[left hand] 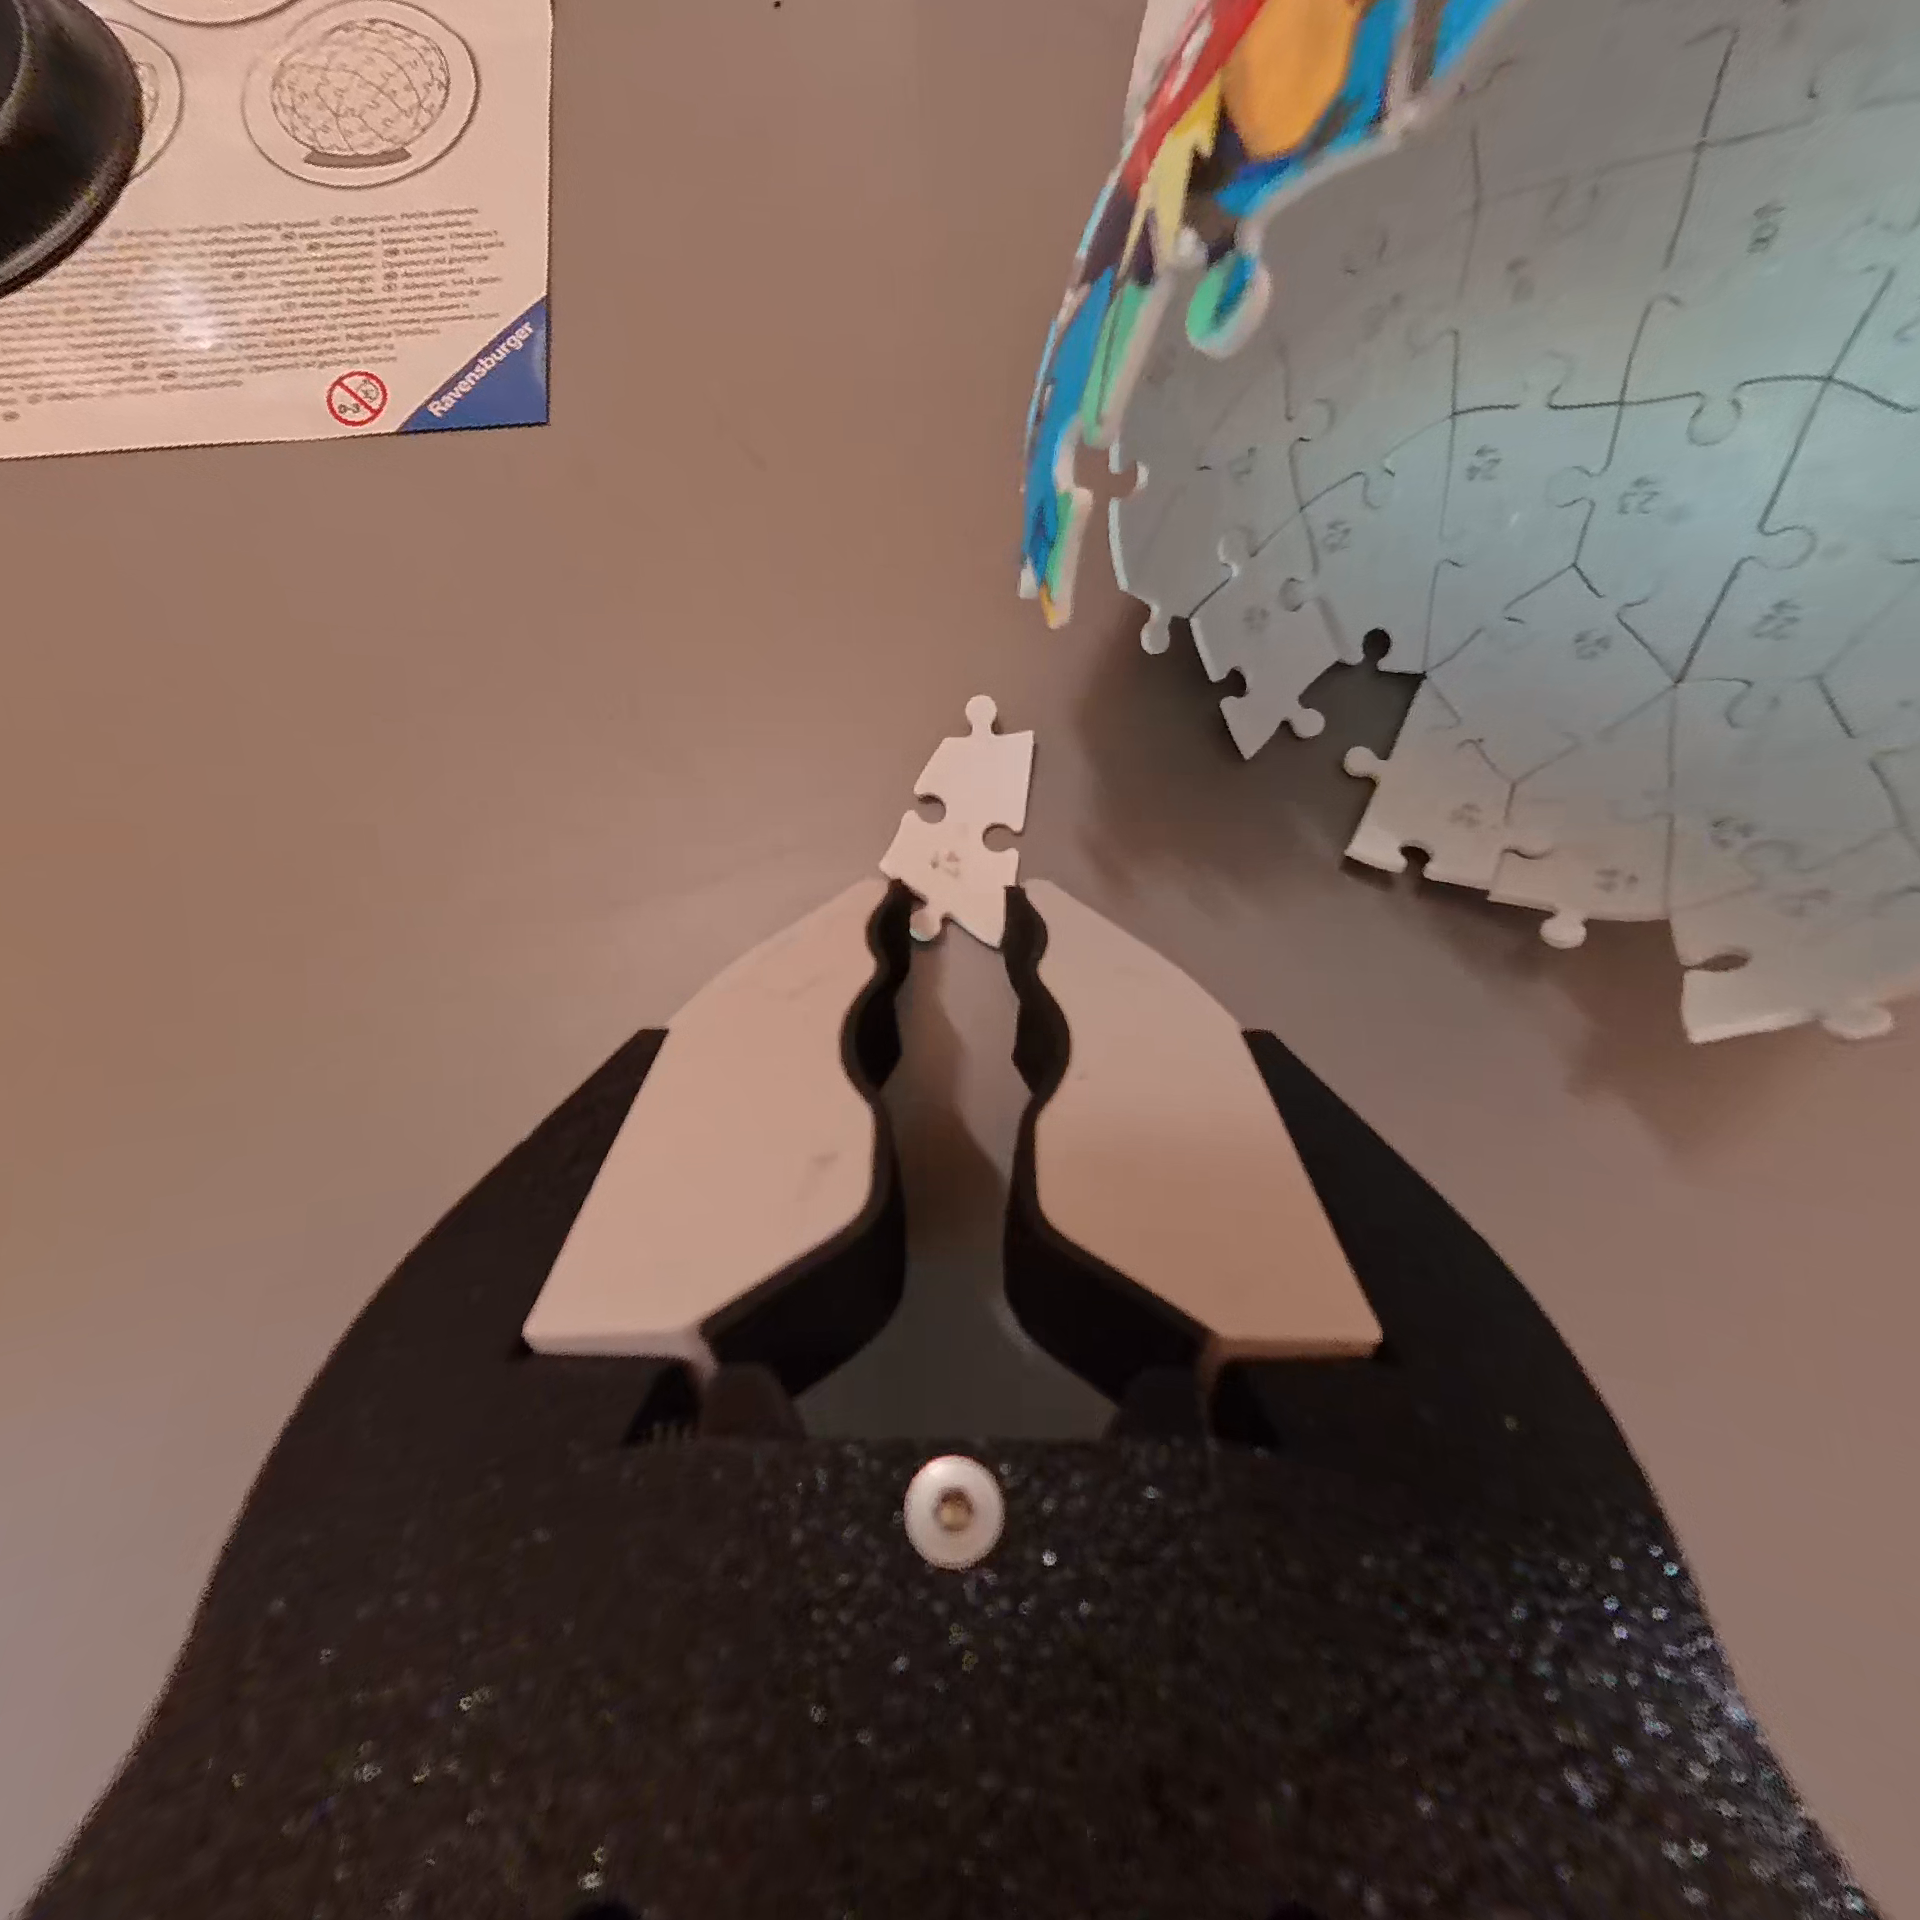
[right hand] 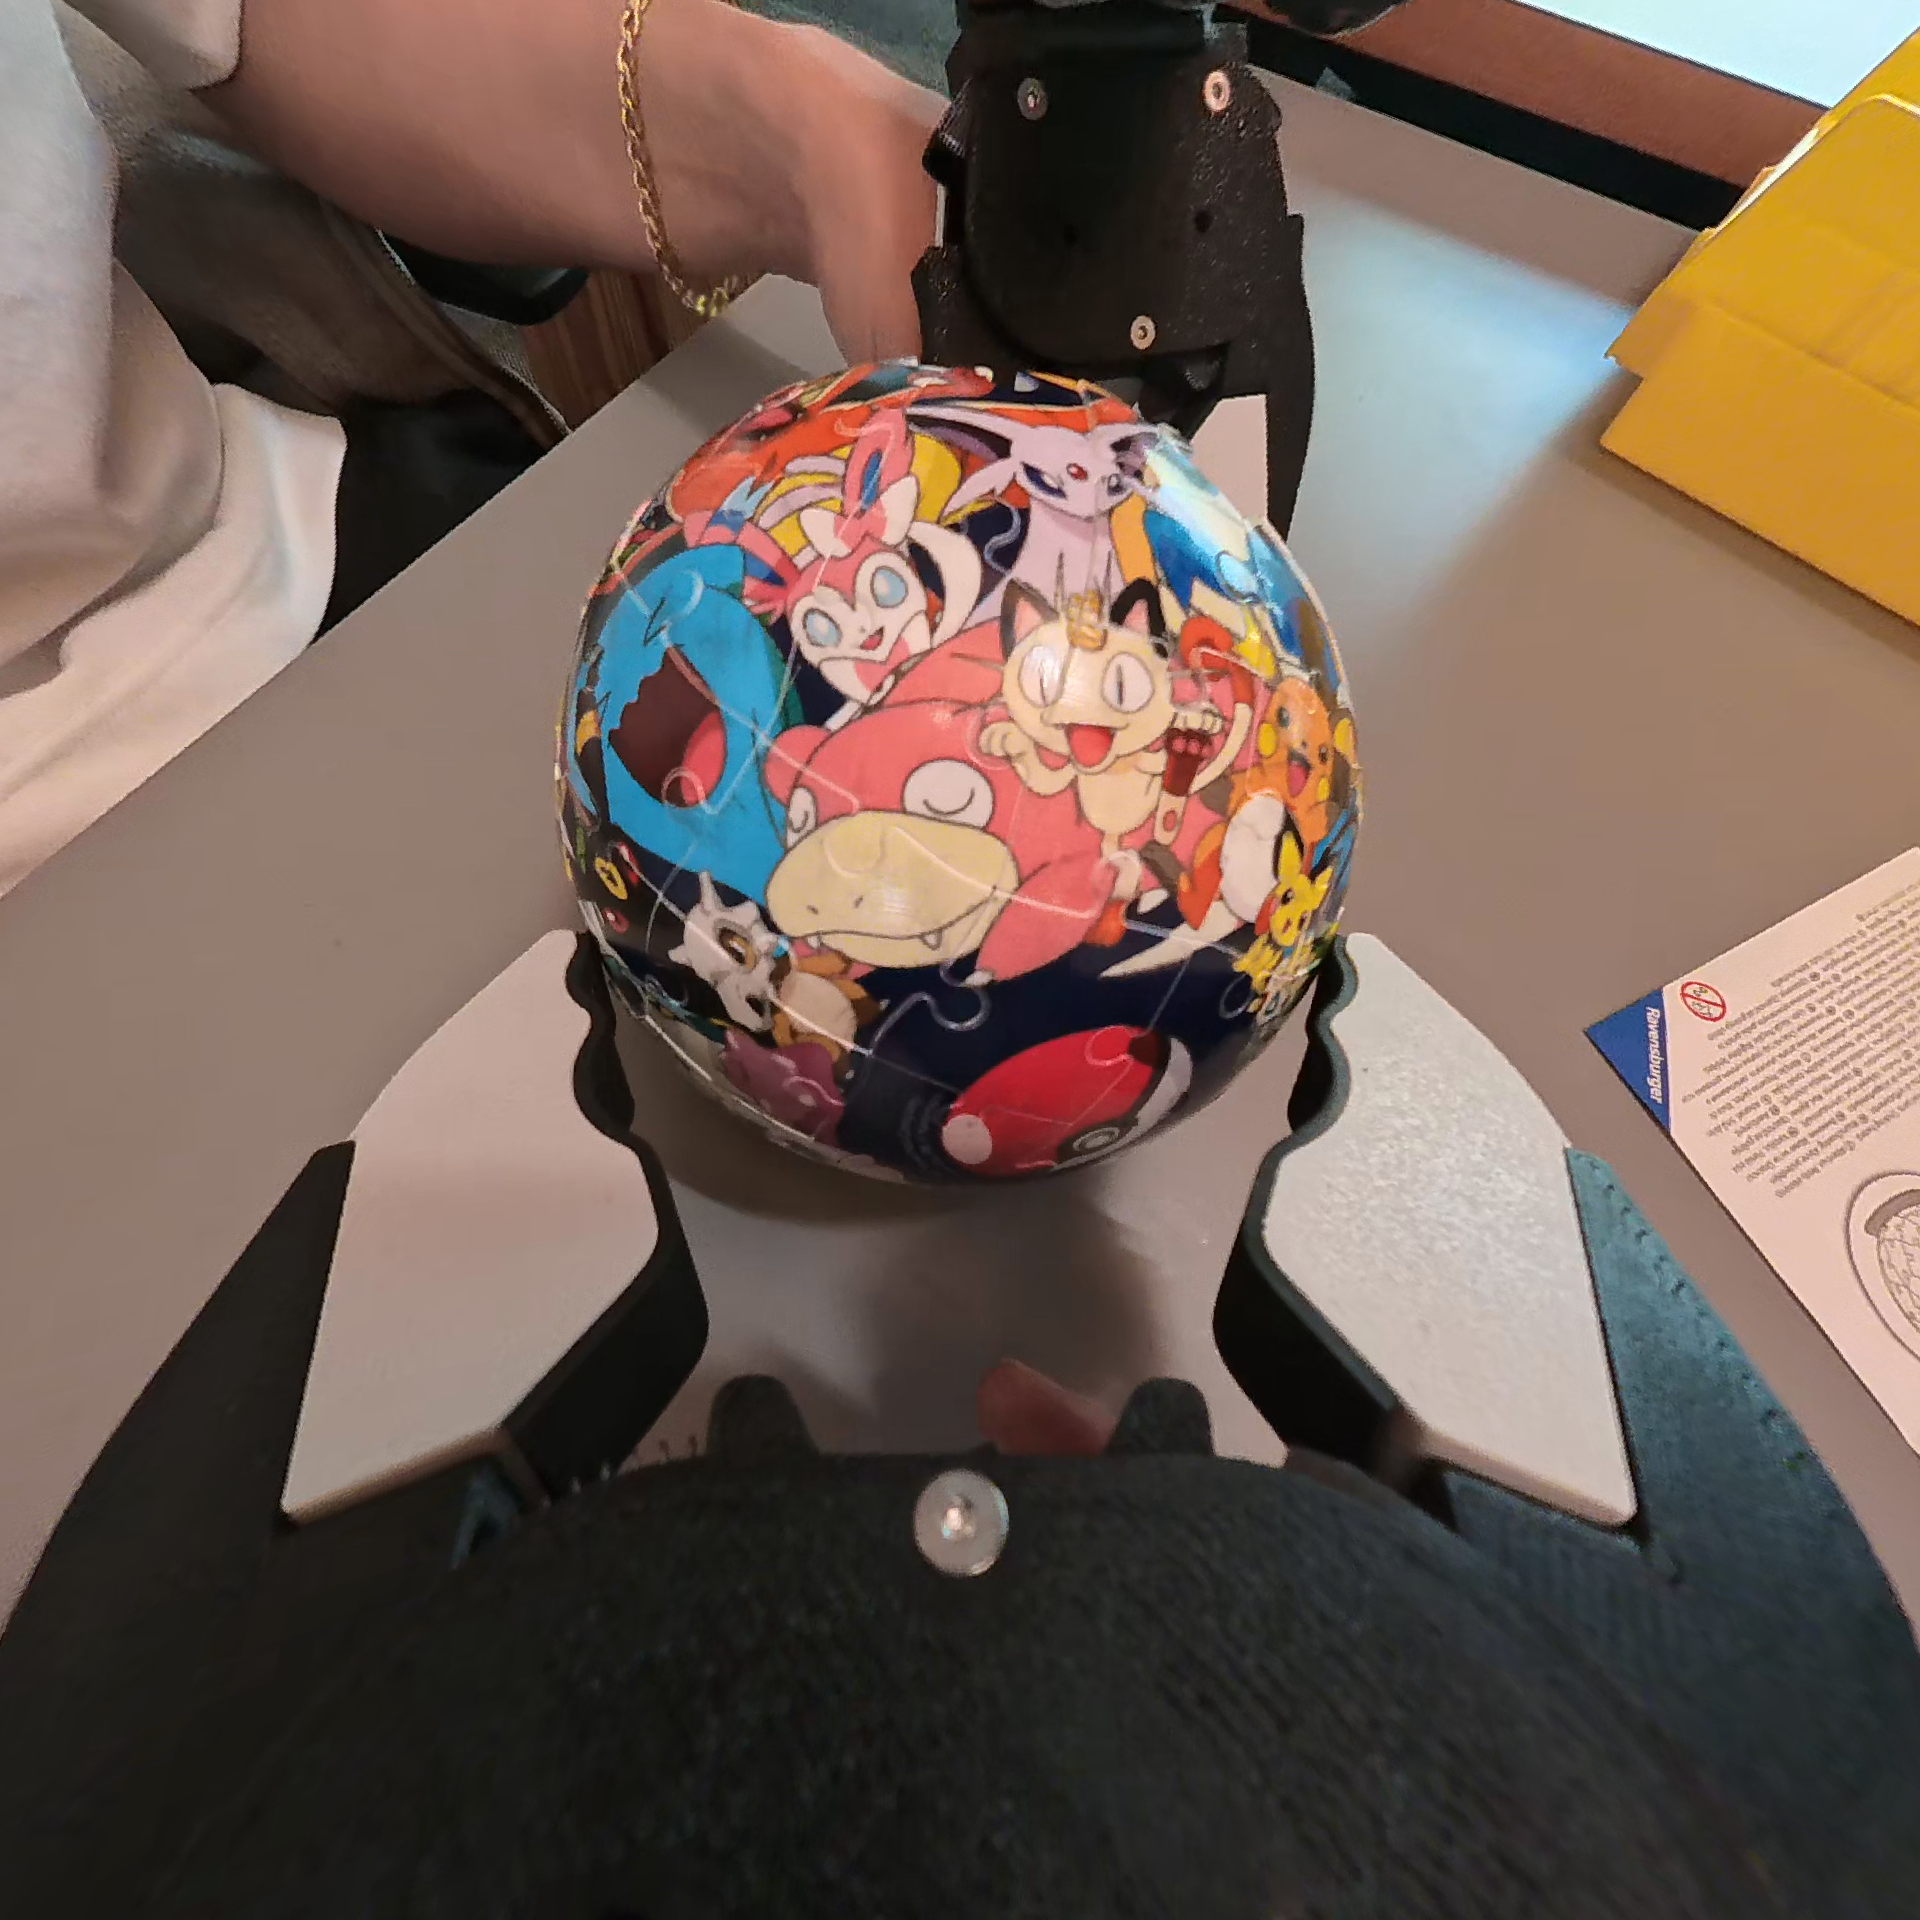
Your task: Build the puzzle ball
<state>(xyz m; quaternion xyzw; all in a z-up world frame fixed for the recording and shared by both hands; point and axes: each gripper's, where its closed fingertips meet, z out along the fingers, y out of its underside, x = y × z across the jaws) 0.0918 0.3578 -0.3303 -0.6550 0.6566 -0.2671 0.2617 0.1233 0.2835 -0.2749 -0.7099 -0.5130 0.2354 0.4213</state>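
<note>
The puzzle ball (right hand: 956,769), printed with colourful cartoon creatures, stands on the grey table (right hand: 312,831). My right gripper (right hand: 958,966) holds it, one finger against each lower side. In the left wrist view the ball (left hand: 1558,520) shows its open side: a grey inner shell of joined pieces with a jagged rim and a notch-shaped gap. My left gripper (left hand: 956,904) is shut on two joined white-backed puzzle pieces (left hand: 966,821), held above the table to the left of that opening. The left gripper's black body (right hand: 1112,208) also shows behind the ball.
A printed instruction sheet (left hand: 312,260) lies at the upper left with a black round stand (left hand: 52,135) on it; the sheet also shows in the right wrist view (right hand: 1787,1091). A yellow box (right hand: 1787,364) stands at the far right. A person's hand (right hand: 727,156) is behind the ball. The grippers' ends are close to 11 cm from one another.
</note>
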